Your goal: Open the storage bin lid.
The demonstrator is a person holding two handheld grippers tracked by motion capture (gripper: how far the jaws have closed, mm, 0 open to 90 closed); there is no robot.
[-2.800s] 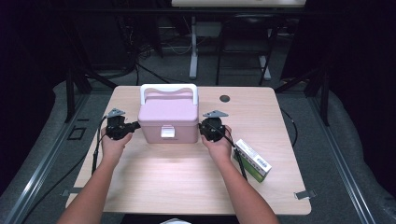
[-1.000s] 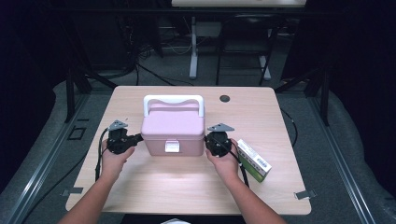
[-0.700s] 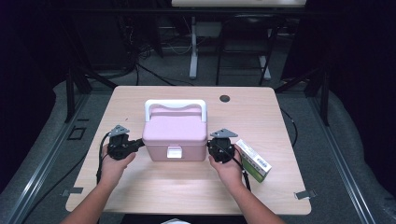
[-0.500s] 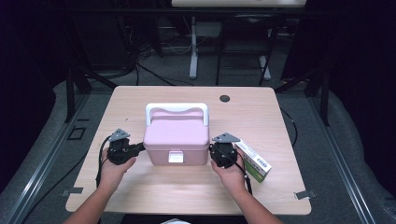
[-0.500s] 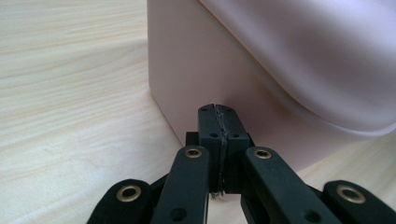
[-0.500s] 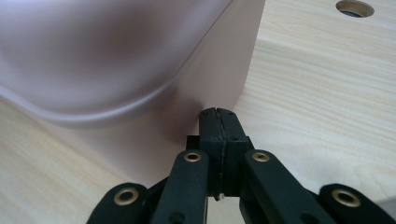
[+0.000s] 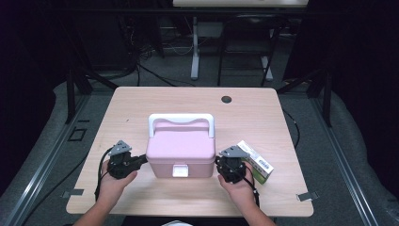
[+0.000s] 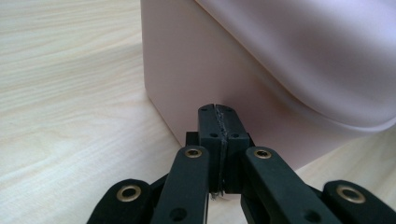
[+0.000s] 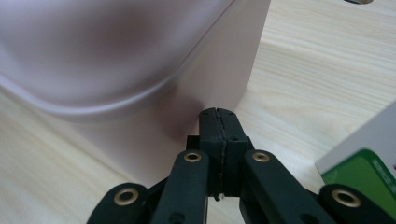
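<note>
So the pink box with the white handle sits near the front middle of the table, and it's squeezed between the two tools: left gripper pushing on its left wall, right gripper on its right wall. Both sets of jaws are pressed together with nothing between them, you can see it clearly in the left gripper view and the right gripper view, so the tips are just used as blunt pushers against the smooth plastic. That's the sketchy part imo. Nothing is actually gripped, so the box is only held by side pressure, and those walls look slick. If one hand pushes harder or sits lower than the other, the box could twist or pop out sideways. The tips also sit low on the walls, so a shove could tilt it. Another thing: the small green and white carton lies just beside the right hand, so a slide to that side would probably bump it. And the front edge of the table is close.
</note>
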